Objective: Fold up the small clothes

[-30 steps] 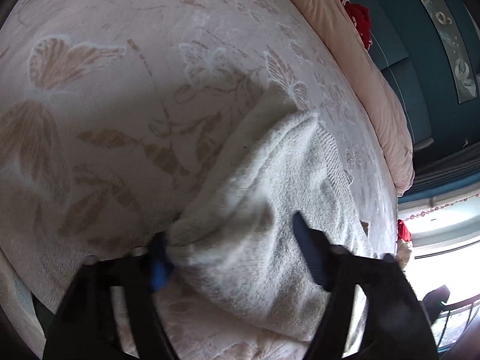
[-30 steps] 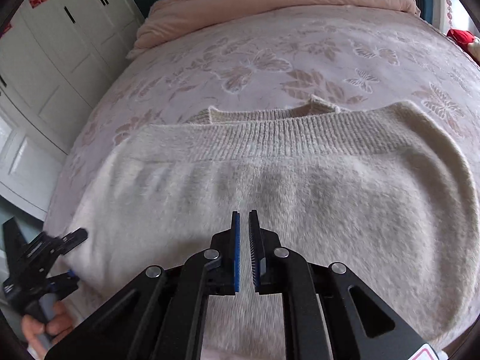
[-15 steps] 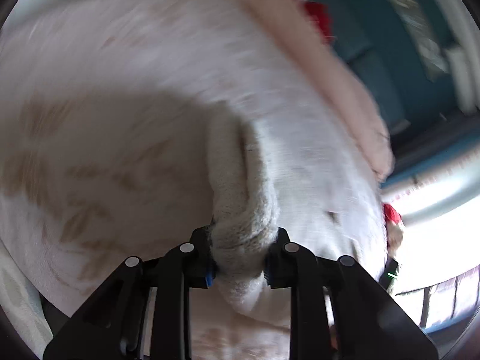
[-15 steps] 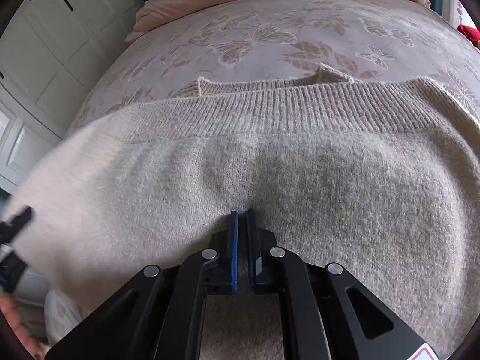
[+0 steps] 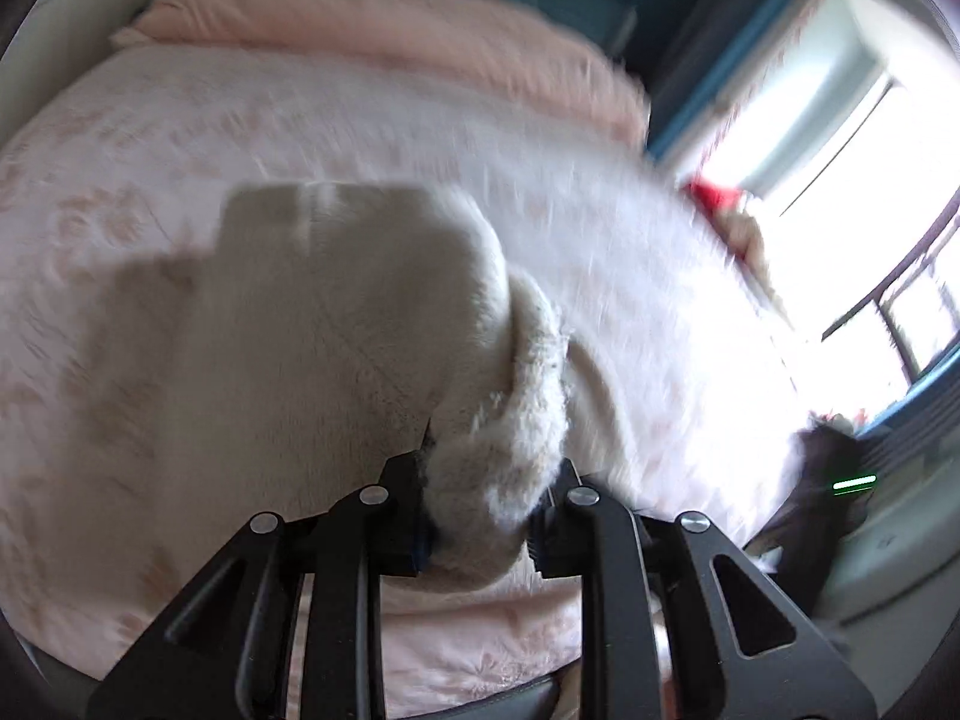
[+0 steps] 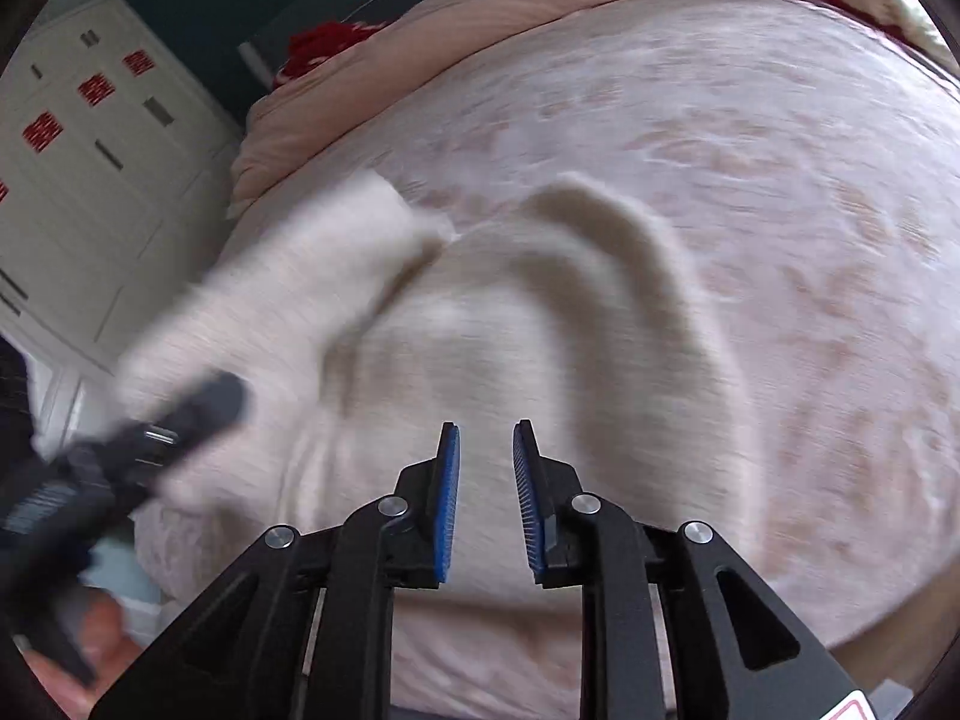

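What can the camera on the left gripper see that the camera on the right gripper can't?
Only the left wrist view shows the bright window and the left gripper with its jaws clamped on a bunched bit of the sweater. Only the right wrist view shows the white cabinets and the right gripper, jaws just opened with nothing between them. Both show the cream sweater, the patterned bedspread and the pink quilt.

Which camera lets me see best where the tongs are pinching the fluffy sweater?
The left wrist camera. There the left tongs clamp a bunched fold of the sweater right up close. The right wrist camera shows the sweater spread on the bed, with the left tongs only a blur at its edge, so the pinch is unclear.
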`<state>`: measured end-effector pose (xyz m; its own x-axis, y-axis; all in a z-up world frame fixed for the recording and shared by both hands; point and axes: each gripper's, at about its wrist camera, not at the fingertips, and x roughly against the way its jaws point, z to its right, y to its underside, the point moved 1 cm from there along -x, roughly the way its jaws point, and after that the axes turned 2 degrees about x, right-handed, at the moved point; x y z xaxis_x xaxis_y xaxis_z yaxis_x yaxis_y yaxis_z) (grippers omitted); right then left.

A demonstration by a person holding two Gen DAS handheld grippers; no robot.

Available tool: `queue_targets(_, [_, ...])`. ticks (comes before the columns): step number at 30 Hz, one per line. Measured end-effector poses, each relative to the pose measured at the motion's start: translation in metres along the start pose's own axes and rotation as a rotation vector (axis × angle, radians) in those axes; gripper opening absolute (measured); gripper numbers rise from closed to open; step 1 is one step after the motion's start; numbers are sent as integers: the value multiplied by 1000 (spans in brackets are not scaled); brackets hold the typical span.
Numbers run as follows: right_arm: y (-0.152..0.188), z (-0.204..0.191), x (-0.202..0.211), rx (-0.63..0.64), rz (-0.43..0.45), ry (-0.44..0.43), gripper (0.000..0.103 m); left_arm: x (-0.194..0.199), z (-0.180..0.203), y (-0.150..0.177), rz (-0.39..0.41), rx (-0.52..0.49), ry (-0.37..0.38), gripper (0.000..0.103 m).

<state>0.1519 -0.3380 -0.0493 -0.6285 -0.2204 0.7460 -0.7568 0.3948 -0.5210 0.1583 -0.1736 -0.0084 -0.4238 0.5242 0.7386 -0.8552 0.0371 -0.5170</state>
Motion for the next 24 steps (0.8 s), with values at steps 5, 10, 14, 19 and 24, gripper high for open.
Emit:
queue_targets(5, [10, 39, 30, -57, 41, 36, 40, -20, 4, 43, -10, -33, -44, 32])
queue_targets(10, [-3, 20, 27, -53, 38, -96, 75, 31, -18, 54, 46, -36, -40, 49])
queue_targets(14, [-9, -12, -14, -121, -71, -289, 78, 54, -61, 60, 76, 4, -126, 57])
queue_targets(19, [-10, -41, -63, -138, -207, -258, 78, 39, -91, 71, 6, 27, -159, 58])
queue_targets(24, [-24, -82, -75, -69, -226, -217, 20, 26, -96, 83, -22, -10, -169, 61])
